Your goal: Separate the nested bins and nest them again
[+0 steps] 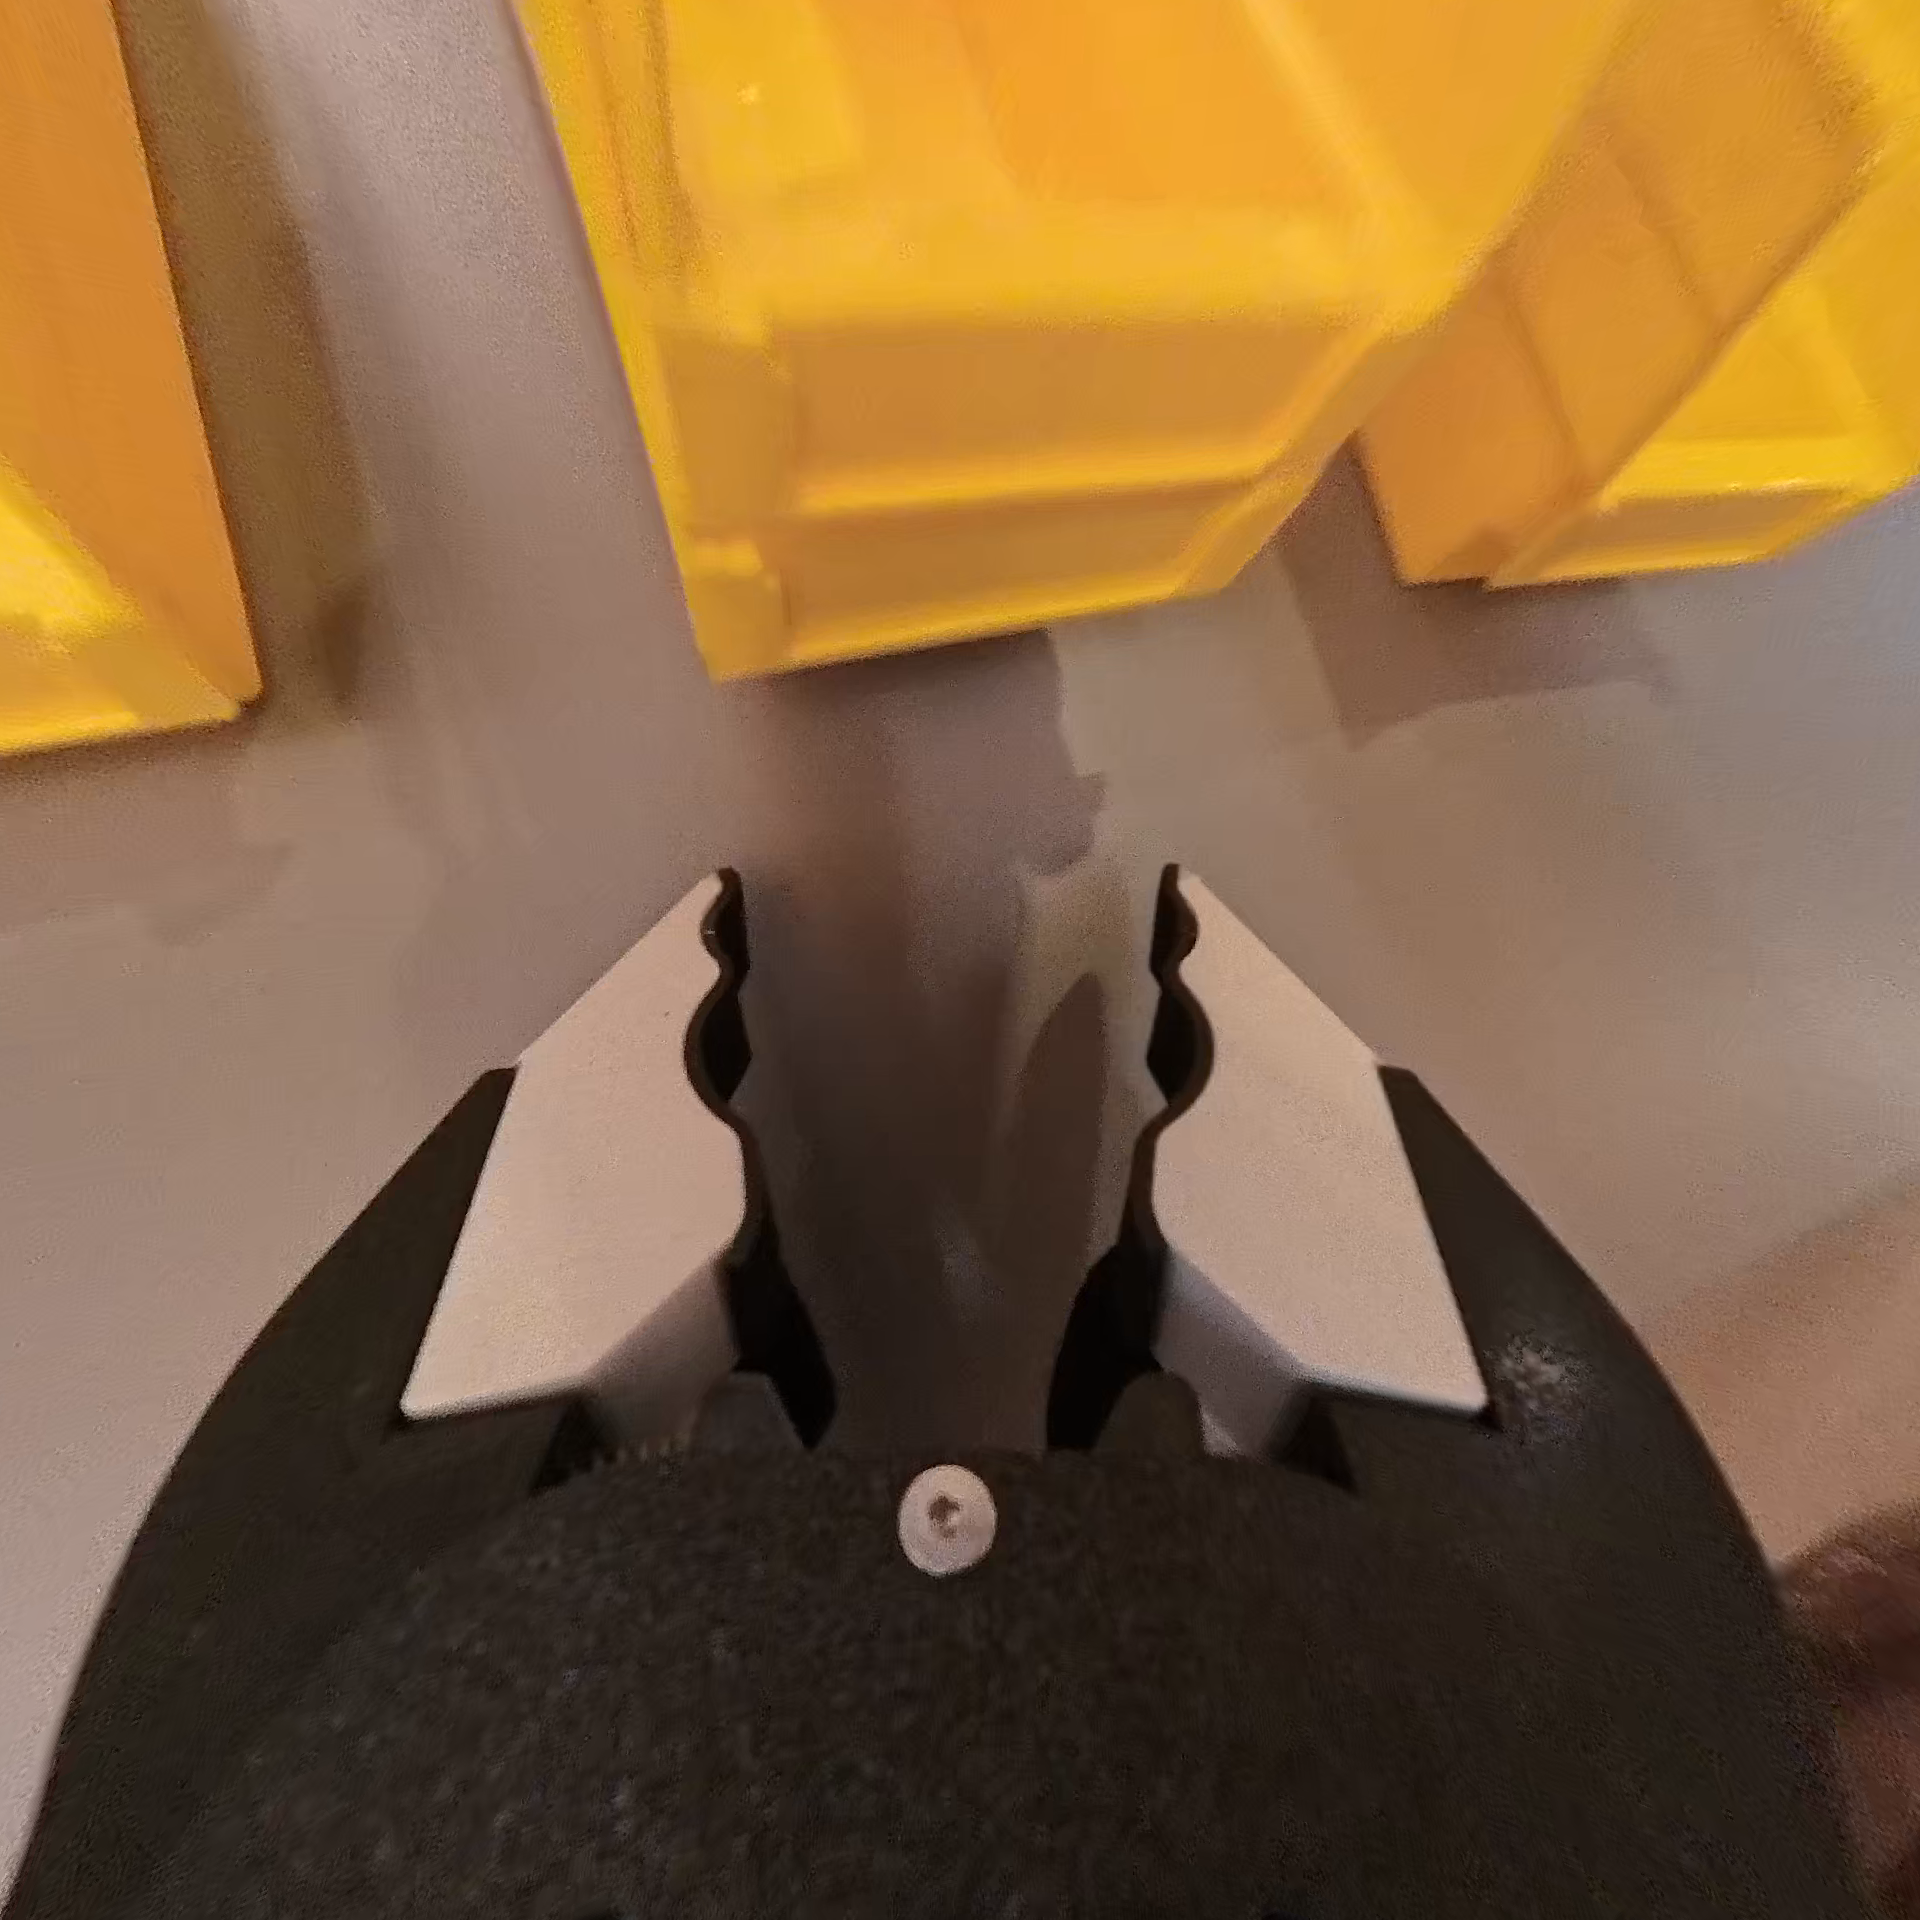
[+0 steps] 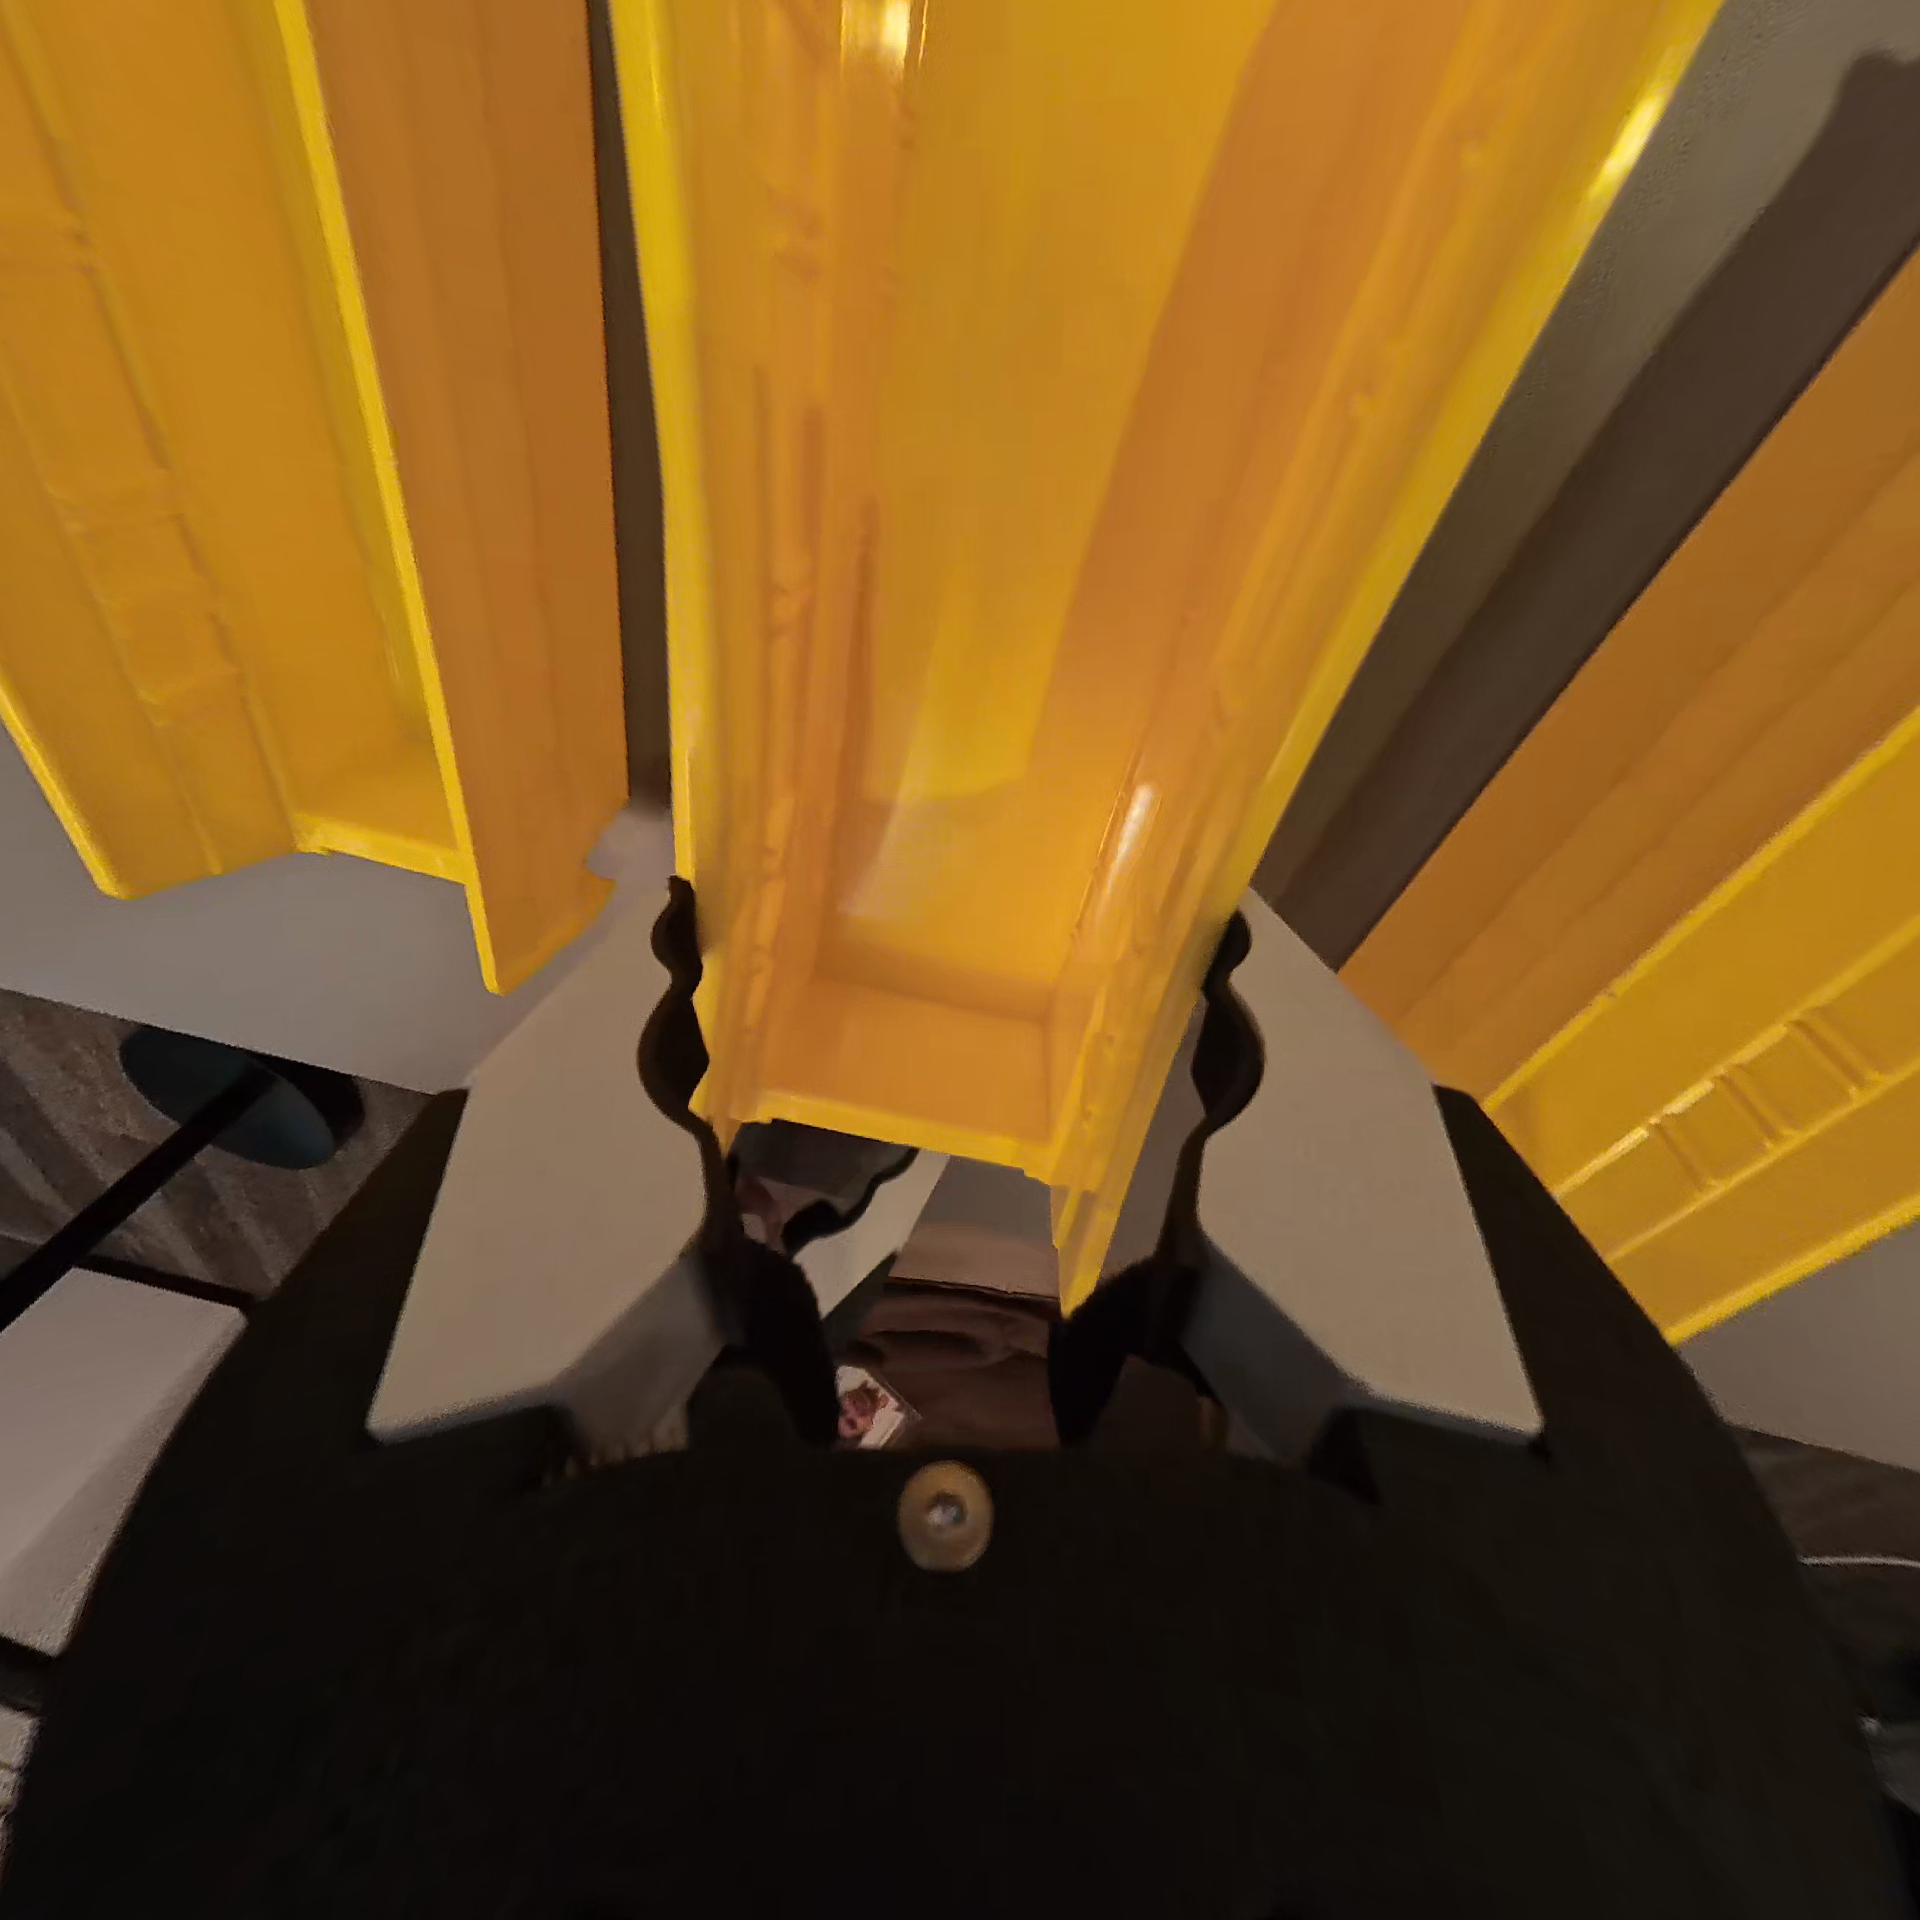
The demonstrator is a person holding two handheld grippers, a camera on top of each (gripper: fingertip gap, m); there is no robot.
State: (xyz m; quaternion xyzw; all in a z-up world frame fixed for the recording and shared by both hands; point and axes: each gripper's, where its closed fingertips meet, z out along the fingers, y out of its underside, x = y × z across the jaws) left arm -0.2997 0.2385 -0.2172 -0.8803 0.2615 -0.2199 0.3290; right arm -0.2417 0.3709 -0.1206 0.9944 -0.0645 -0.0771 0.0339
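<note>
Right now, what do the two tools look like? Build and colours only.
Both match. The left tool has a black, grainy-textured body, two pale grey wedge-shaped fingers with black wavy inner pads, and one silver screw centred at the base. The right tool has the same black body, grey fingers and central screw. No cables or markings visible.

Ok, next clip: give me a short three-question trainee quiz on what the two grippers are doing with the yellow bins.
1. True or false: the left gripper holds a bin.
2. What is between the right gripper's fingers: A) a yellow bin, B) a cable, C) nothing?
3. How many yellow bins show in the right wrist view?

Key: 1 false, it is open and empty above the grey tabletop; 2 A; 3 three.
</note>
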